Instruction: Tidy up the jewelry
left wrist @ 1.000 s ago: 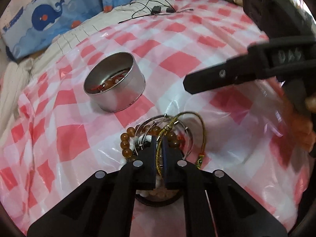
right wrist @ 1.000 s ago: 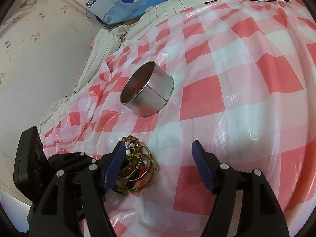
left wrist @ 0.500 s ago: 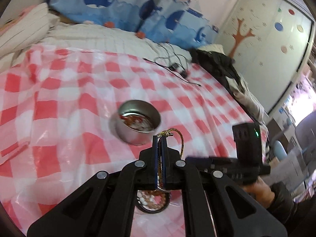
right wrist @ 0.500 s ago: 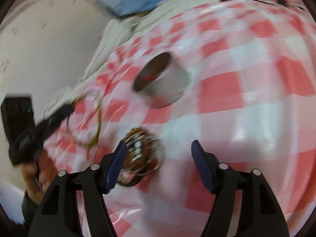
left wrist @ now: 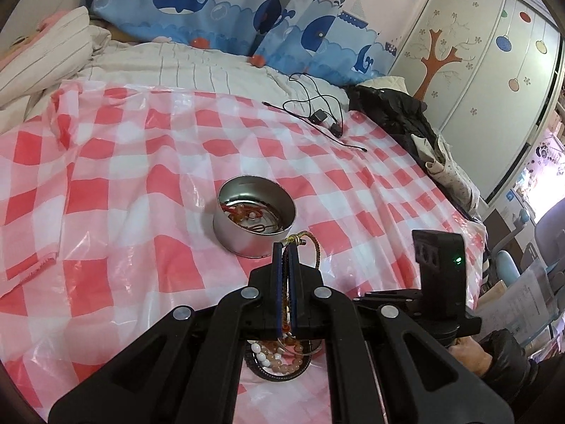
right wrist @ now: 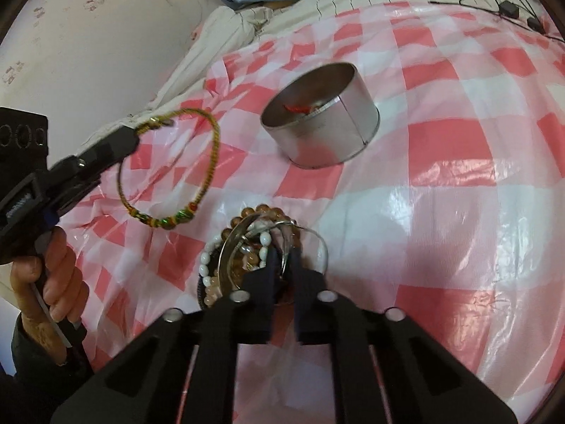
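Note:
My left gripper (left wrist: 287,247) is shut on a gold braided cord bracelet (left wrist: 315,247) and holds it in the air, just short of the round metal tin (left wrist: 254,226). In the right wrist view the bracelet (right wrist: 208,176) hangs as a loop from the left gripper (right wrist: 136,137), left of the tin (right wrist: 323,127), which holds red cord jewelry. My right gripper (right wrist: 284,258) is closed down on the pile of bead bracelets and silver bangles (right wrist: 247,251), its fingers pinched around a thin silver bangle (right wrist: 282,258).
A red and white checked plastic sheet (left wrist: 141,190) covers the bed. Black cables (left wrist: 317,116) and dark clothes (left wrist: 399,113) lie at the far side. Whale-print pillows (left wrist: 219,14) lie behind. A white wall (right wrist: 88,35) is at left.
My left gripper lifted the gold bracelet off the pile and raised it. My right gripper went from wide open to closed on the pile of bangles.

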Demonstrator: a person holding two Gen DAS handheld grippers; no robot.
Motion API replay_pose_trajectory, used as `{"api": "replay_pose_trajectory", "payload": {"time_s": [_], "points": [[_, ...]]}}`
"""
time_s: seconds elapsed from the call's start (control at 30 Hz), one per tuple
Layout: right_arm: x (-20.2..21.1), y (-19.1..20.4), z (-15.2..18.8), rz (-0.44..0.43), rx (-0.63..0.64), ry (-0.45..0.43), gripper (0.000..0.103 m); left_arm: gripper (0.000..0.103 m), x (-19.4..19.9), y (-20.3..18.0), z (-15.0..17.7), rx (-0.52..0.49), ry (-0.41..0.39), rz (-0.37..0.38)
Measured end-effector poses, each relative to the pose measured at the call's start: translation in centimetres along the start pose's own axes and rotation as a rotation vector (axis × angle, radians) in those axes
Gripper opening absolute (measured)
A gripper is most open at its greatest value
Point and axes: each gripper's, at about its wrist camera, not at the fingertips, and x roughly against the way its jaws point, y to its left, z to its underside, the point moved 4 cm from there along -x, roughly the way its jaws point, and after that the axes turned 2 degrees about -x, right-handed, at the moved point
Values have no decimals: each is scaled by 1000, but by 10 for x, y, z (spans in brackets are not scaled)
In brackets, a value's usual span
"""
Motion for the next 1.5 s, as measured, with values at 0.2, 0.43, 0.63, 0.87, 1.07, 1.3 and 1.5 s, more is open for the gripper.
{"api": "replay_pose_trajectory", "payload": {"time_s": [0.2,0.43,0.63,0.87,1.07,1.3,1.5], "points": [[9,-4,-6,-53,-43,-40,7,3,-2,-3,2,-44,9,-60],[23,-10,-12,-94,-76,-84,7,3,-4,-5,2,-95,17,-127],[32,-12,-16,-119,-86,-117,7,3,-4,-5,2,-116,20,-155],[46,-19,-22,-154,-121,-172,7,3,-6,-4,4,-127,28,-167],[49,-29,-23,-128,-148,-178,7,3,-8,-3,4,-126,33,-170],[53,-40,-25,-101,-180,-188,7,3,-11,-1,6,-124,43,-177],[39,-45,-19,93,-119,-82,38,3,-12,0,7,-122,50,-179]]}}
